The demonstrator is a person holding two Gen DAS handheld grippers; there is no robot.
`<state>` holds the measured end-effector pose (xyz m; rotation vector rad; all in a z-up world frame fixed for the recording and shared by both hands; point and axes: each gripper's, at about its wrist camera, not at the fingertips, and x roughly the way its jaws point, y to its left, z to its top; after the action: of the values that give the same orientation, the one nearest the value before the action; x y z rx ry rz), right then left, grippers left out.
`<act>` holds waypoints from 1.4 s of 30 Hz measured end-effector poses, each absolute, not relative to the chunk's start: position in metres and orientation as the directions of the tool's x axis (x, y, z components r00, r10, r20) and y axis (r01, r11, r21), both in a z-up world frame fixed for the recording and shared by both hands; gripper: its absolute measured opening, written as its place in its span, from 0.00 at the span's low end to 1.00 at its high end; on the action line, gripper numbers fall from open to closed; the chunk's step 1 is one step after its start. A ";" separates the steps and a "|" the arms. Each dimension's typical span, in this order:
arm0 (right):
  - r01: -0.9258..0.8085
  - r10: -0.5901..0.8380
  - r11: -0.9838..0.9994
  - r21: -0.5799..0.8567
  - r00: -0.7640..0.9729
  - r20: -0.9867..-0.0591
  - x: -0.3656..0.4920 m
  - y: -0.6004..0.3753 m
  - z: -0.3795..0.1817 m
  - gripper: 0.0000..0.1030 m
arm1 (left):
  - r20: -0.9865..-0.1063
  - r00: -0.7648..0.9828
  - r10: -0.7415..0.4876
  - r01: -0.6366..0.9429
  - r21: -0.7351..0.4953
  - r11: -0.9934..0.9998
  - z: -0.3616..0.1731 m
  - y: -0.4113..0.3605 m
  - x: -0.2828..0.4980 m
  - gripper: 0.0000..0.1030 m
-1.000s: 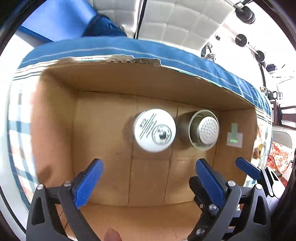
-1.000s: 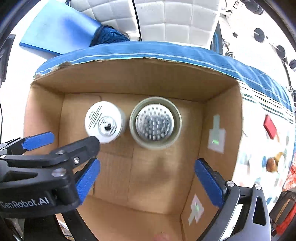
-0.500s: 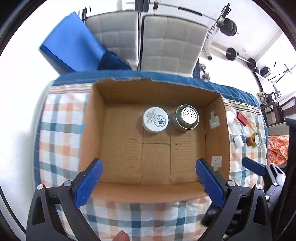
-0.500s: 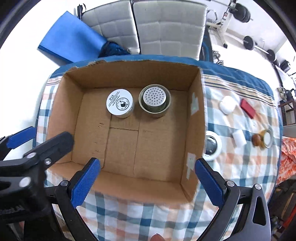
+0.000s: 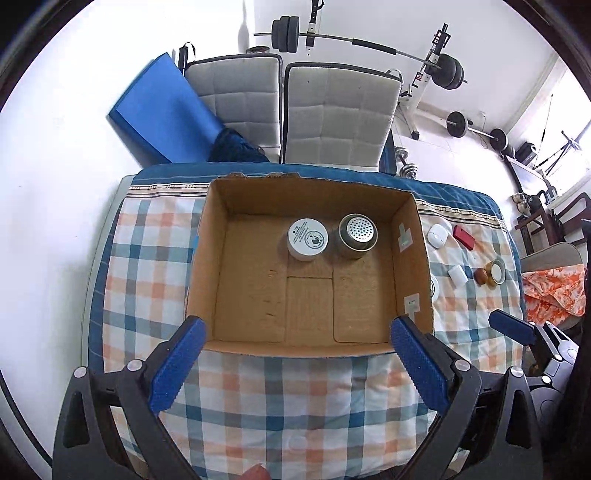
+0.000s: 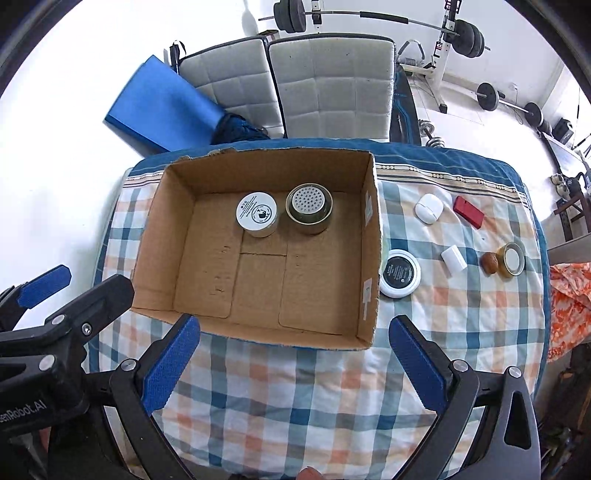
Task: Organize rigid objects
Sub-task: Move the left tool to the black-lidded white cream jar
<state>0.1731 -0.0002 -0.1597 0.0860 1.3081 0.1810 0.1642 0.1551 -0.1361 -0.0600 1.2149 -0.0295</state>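
Observation:
An open cardboard box (image 5: 413, 236) (image 6: 371, 221) sits on a checked tablecloth. Inside at its far side stand a white-lidded jar (image 5: 307, 238) (image 6: 257, 213) and a metal shaker with a perforated top (image 5: 357, 234) (image 6: 309, 207). My left gripper (image 5: 295, 365) is open and empty, high above the box's near edge. My right gripper (image 6: 291, 365) is open and empty, also above the near edge. Right of the box lie a round black-and-white tin (image 6: 400, 272), a white oval case (image 6: 428, 208), a red block (image 6: 468, 212), a white block (image 6: 453, 259), a brown nut (image 6: 490, 263) and an amber jar (image 6: 511, 258).
Two grey padded chairs (image 5: 340, 110) and a blue mat (image 5: 162, 114) stand behind the table. Weights and a barbell rack (image 6: 454, 33) are at the back right. An orange cloth (image 5: 554, 291) lies off the table's right edge. The left gripper's body (image 6: 55, 332) shows at lower left.
Both grippers have risen and pulled back from inside the box to well above it, staying open. The jar and shaker have stayed in place.

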 end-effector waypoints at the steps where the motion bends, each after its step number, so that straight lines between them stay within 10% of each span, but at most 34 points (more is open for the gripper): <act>1: -0.085 0.184 0.982 0.168 0.248 -0.951 0.171 -0.003 -0.159 1.00 | -0.935 0.349 -0.057 -0.003 -0.062 0.998 -0.135 0.153 0.162 1.00; 20: 0.212 0.055 0.972 0.098 0.198 -0.979 0.173 -0.268 -0.192 1.00 | -0.957 0.275 -0.098 0.215 -0.038 0.976 -0.190 -0.075 0.200 1.00; 42: 0.309 0.125 0.944 0.116 -0.009 -0.992 0.287 -0.383 -0.383 1.00 | -0.887 0.007 0.463 0.515 0.400 0.759 -0.419 -0.173 0.272 0.96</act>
<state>0.2874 -0.3827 -0.3833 0.3437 1.5827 -0.1505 0.2724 -0.1733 -0.4187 0.7979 1.6203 -0.0483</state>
